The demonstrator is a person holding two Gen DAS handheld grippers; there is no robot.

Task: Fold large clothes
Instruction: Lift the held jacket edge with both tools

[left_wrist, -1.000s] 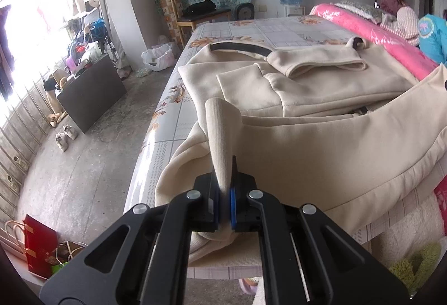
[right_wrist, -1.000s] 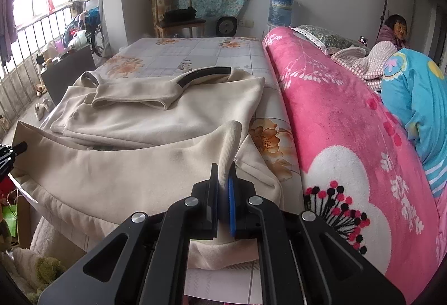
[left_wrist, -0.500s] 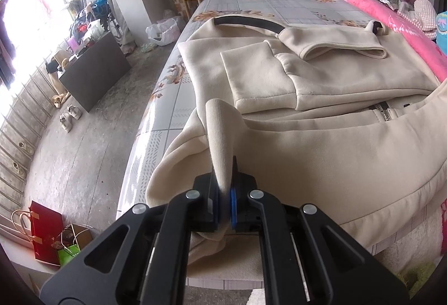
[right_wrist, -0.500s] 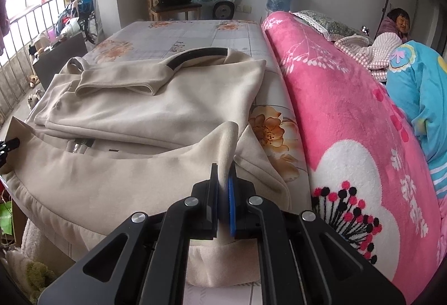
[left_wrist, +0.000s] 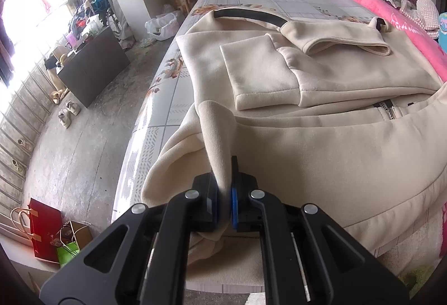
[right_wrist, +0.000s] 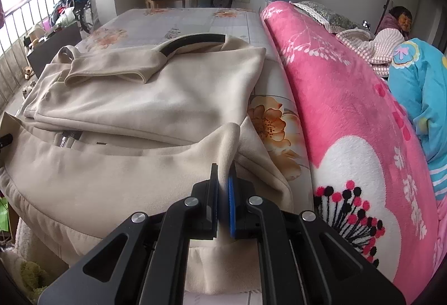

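Note:
A large cream jacket (left_wrist: 321,87) (right_wrist: 145,98) lies on the bed, its sleeves folded across the chest and a dark band along the collar. Its lower part is doubled back toward the collar, with a zipper (left_wrist: 387,109) showing at the fold. My left gripper (left_wrist: 224,187) is shut on the ribbed hem at the jacket's left corner. My right gripper (right_wrist: 223,187) is shut on the ribbed hem at the right corner. Both corners stand up as pinched peaks above the fingers. The left gripper's tip (right_wrist: 5,140) shows at the left edge of the right wrist view.
The bed sheet (left_wrist: 293,1) with a flower print lies beyond the jacket. A pink blanket (right_wrist: 349,123) rises along the right side, with a seated person (right_wrist: 396,25) behind it. Left of the bed are bare floor, a dark cabinet (left_wrist: 92,64), shoes and paper bags (left_wrist: 47,232).
Both grippers have carried the hem forward and lower toward the collar, tilting downward. The folded upper half now looks closer, and the zipper has come into view at the fold.

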